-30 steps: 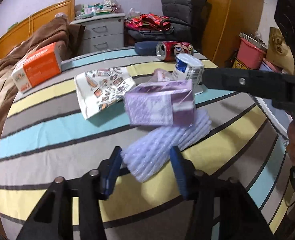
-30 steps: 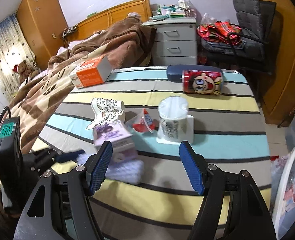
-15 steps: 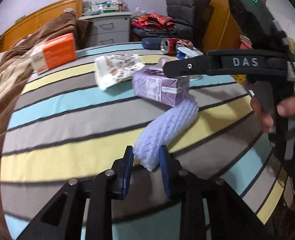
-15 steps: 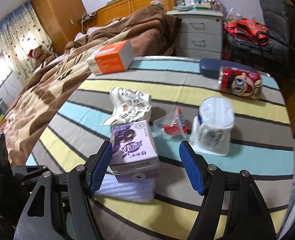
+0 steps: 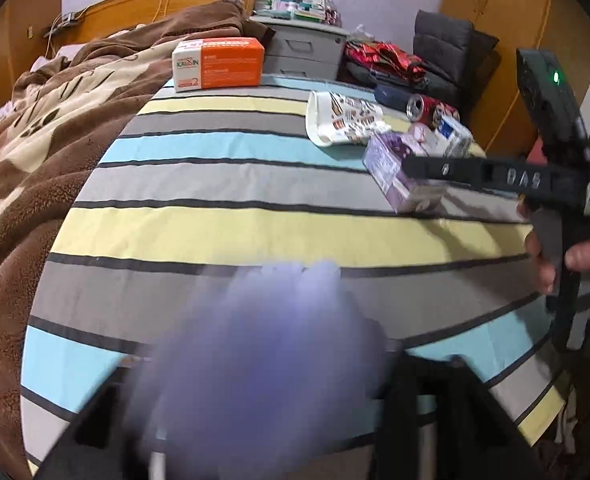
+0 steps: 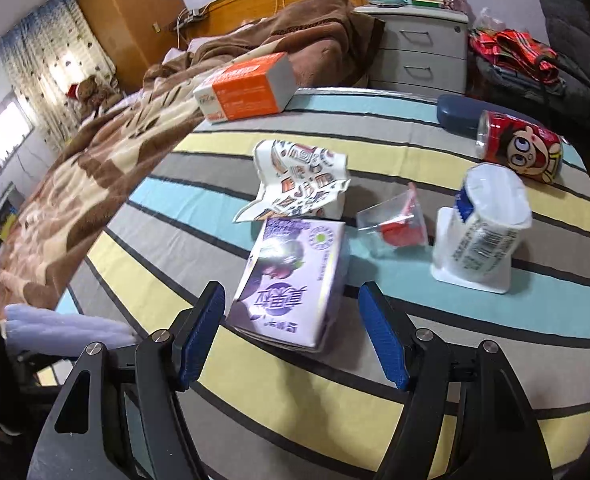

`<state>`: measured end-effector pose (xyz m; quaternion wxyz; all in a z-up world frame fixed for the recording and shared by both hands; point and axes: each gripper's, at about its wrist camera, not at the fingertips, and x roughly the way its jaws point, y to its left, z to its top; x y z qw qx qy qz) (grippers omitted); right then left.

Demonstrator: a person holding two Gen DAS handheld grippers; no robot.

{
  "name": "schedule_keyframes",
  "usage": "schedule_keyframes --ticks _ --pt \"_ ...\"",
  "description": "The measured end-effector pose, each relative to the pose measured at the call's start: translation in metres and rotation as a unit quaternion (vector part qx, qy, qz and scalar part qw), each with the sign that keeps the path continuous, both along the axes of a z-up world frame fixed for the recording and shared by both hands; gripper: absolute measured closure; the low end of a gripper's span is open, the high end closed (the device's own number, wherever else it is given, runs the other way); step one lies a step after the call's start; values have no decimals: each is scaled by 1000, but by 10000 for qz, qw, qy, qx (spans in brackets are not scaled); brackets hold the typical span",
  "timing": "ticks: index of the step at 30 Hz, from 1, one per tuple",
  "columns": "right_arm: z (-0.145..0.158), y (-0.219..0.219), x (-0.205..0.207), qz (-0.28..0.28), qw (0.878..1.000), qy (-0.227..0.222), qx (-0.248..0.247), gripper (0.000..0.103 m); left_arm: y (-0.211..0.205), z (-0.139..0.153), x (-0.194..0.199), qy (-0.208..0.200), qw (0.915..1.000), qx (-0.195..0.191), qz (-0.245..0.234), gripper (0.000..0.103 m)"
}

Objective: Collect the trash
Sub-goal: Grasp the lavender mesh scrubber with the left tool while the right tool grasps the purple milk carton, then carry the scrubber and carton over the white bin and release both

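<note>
A pale purple roll of bubble wrap (image 5: 255,340) fills the bottom of the left wrist view, blurred and close to the lens. It lies between the jaws of my left gripper (image 5: 255,392) and hides its fingertips; the jaws are opening. The right wrist view shows the same wrap (image 6: 63,326) at the far left, off the striped bedspread (image 6: 375,360). My right gripper (image 6: 295,332) stands open astride a purple drink carton (image 6: 291,280), with a small gap at each pad. In the left wrist view a finger (image 5: 447,168) of the right gripper reaches over that carton (image 5: 391,176).
Beyond the carton lie a crumpled printed paper wrapper (image 6: 299,180), a clear plastic cup with red inside (image 6: 395,224), a white tub (image 6: 487,232), a red can (image 6: 523,148) and a dark blue case (image 6: 455,114). An orange box (image 6: 247,88) sits at the far edge by the brown blanket (image 6: 95,184).
My left gripper shut on the end of the bubble wrap and drew it away from the carton, up close to the lens. My right gripper came down around the purple carton.
</note>
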<state>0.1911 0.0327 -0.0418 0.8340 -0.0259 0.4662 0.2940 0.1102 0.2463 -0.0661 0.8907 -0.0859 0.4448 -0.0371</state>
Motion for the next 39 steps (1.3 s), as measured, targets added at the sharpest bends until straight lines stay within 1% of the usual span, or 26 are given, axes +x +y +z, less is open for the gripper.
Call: schedule_keyframes --ticks 2,3,4,6,7,9,11,14,15,16,18,21,28,33,39 --pt "-1 3 0 5 10000 9 -14 32 6 5 0 -174 9995 -267 55 40" --pt "0 2 0 -10 10000 11 -17 32 8 6 -2 -250 9991 -334 77 40" --pt "-1 3 1 -20 10000 14 -36 32 10 8 -4 -305 9990 -291 177 40" --pt "-2 5 2 -73 9999 -10 -154 32 14 10 -7 -362 9986 -86 386 40" --pt "-2 6 2 -85 9998 -43 -193 32 18 11 -8 -408 9977 -129 526 40" --pt "-4 7 1 -103 9997 -57 -229 32 29 15 -11 -562 9947 -415 750 40" --pt "-6 8 1 -113 9998 -10 -183 32 35 21 -14 -708 9922 -373 957 40" --pt "-7 8 0 -97 9999 -1 -96 33 45 23 -13 -786 9894 -482 1119 41" --pt "-7 7 -1 -131 9999 -31 -91 39 47 23 -12 -785 9890 -469 1166 47" --pt "-7 7 -1 -146 9998 -32 -95 41 47 23 -12 -782 9891 -451 1166 51" --pt "-7 5 -2 -180 9998 -39 -50 41 46 22 -11 -759 9895 -493 1123 60" --pt "-7 5 -3 -207 9998 -62 -27 41 43 21 -11 -728 9901 -462 1107 66" --pt "-6 -3 -8 -341 9993 -100 72 41 27 26 -15 -776 9917 -343 966 71" --pt "1 -15 -14 -476 9985 -196 185 42 12 34 -13 -819 9932 -193 801 75" --pt "8 -29 -19 -628 9972 -278 304 42 -4 39 -13 -851 9937 -158 712 77"
